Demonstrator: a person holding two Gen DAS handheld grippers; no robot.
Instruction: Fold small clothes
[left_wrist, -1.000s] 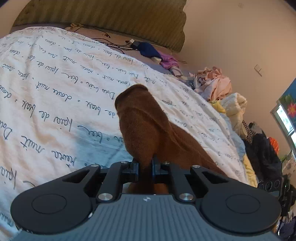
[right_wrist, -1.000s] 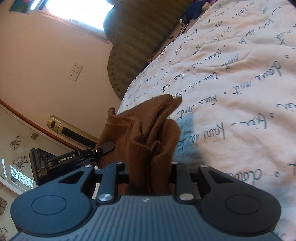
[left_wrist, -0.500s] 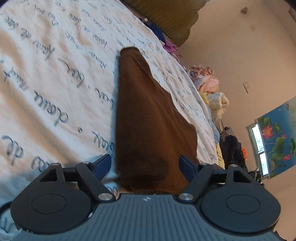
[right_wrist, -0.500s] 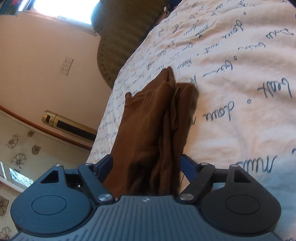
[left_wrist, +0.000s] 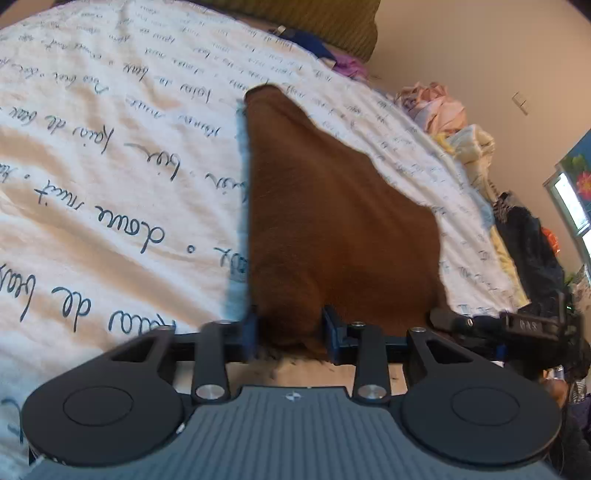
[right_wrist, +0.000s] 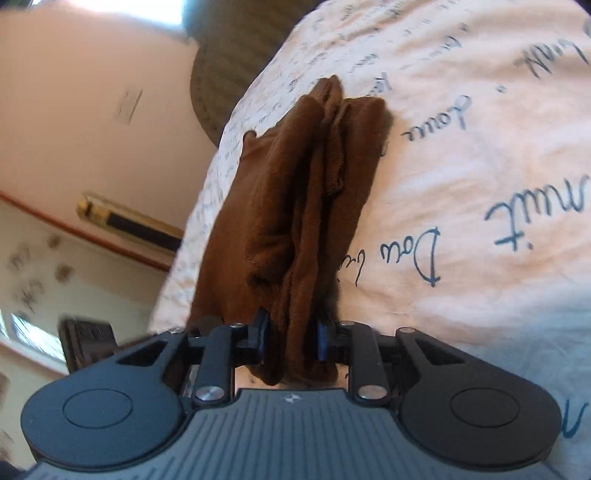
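Note:
A small brown garment (left_wrist: 332, 206) lies on the white bedsheet with blue script (left_wrist: 110, 147). My left gripper (left_wrist: 290, 328) has its jaws closed in on the garment's near left corner, cloth bunched between the blue pads. In the right wrist view the same garment (right_wrist: 295, 192) lies in long folds along the bed edge, and my right gripper (right_wrist: 290, 338) is closed on its near end. The other gripper shows at the right edge of the left wrist view (left_wrist: 517, 325).
A pile of pink and yellow clothes (left_wrist: 443, 110) sits at the bed's far right side. A green headboard cushion (left_wrist: 314, 18) is at the back. Dark bags (left_wrist: 532, 240) stand beside the bed. A wall and radiator (right_wrist: 129, 225) lie left of the bed.
Half a second ago both grippers were wide open over the laid-down garment. Now both have closed onto its near edge. A second ago both held it bunched up.

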